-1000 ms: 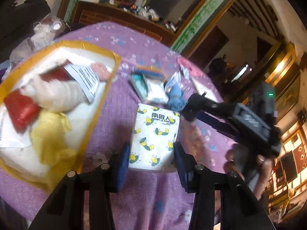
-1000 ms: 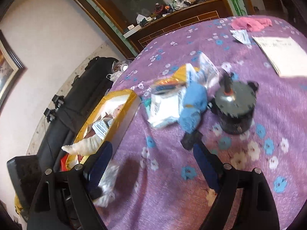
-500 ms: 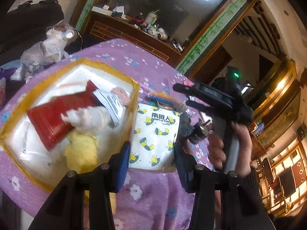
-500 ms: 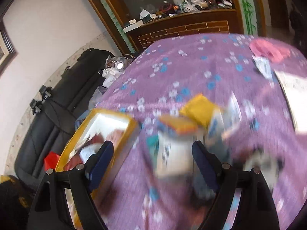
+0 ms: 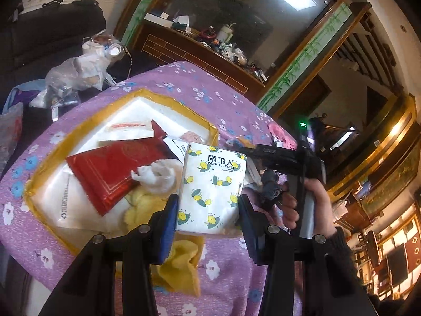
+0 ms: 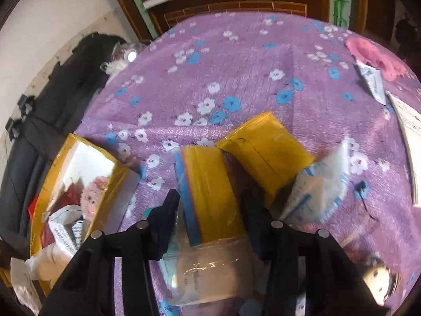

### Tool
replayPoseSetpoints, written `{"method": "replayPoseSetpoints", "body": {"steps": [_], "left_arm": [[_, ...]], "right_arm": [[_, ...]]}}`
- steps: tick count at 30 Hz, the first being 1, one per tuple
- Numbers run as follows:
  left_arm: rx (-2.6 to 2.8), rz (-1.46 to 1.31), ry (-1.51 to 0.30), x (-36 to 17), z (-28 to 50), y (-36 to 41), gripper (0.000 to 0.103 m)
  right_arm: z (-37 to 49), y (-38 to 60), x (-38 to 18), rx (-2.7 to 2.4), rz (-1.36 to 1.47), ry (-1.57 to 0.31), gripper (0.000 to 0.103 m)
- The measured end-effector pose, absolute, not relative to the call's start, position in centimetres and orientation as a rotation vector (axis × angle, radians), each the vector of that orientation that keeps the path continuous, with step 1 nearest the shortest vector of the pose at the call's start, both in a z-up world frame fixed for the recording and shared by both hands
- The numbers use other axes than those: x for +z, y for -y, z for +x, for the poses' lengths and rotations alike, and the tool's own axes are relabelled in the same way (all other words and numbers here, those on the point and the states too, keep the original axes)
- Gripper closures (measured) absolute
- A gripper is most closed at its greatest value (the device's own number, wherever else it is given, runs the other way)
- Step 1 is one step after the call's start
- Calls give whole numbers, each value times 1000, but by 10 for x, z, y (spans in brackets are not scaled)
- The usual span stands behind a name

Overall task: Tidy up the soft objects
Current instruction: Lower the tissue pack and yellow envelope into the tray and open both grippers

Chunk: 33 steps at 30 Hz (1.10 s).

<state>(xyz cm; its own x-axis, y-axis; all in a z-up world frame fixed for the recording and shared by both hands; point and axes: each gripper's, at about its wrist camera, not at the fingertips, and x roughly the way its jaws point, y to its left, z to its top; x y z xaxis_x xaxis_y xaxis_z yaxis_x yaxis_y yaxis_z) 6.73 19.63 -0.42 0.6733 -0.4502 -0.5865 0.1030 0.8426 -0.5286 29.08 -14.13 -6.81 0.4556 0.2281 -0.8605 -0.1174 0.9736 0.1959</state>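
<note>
My left gripper is shut on a white tissue pack printed with yellow lemons. It holds the pack upright above the near right edge of the gold-rimmed box. In the box lie a red booklet, a white soft toy and a yellow cloth. My right gripper points down at the table. Its jaws are closing on a yellow pack with a blue edge, and the pads touch both of its sides. The pack rests on a clear plastic bag.
A second yellow pack and a white-and-blue packet lie just right of the gripped one. A pink cloth and papers are at the far right. The box stands left. A hand holds the right gripper.
The left gripper carried the tissue pack left, from over the tablecloth to over the box edge. The right gripper swung away from the blue sock onto the yellow pack, and its jaws narrowed.
</note>
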Motion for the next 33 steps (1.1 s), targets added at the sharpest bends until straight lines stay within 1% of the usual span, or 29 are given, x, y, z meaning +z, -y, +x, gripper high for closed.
{"method": "replayPoseSetpoints", "body": {"steps": [6, 10, 14, 21, 24, 28, 33], "left_arm": [[-278, -492, -785, -5, 60, -205, 56], [-234, -479, -775, 1, 57, -211, 56], [-228, -493, -749, 11, 63, -223, 56], [-198, -409, -757, 26, 131, -235, 56], [-194, -400, -811, 17, 170, -239, 56], [-154, -347, -860, 2, 204, -236, 55], [-140, -350, -919, -23, 225, -234, 54]], "right_arm": [[240, 145, -27, 377, 240, -920, 57], [203, 132, -20, 465, 307, -908, 57], [180, 100, -20, 546, 282, -913, 57], [206, 48, -31, 614, 272, -938, 57], [221, 35, -41, 584, 266, -926, 57], [235, 40, -57, 599, 352, -951, 57], [234, 36, -62, 544, 271, -927, 55]]}}
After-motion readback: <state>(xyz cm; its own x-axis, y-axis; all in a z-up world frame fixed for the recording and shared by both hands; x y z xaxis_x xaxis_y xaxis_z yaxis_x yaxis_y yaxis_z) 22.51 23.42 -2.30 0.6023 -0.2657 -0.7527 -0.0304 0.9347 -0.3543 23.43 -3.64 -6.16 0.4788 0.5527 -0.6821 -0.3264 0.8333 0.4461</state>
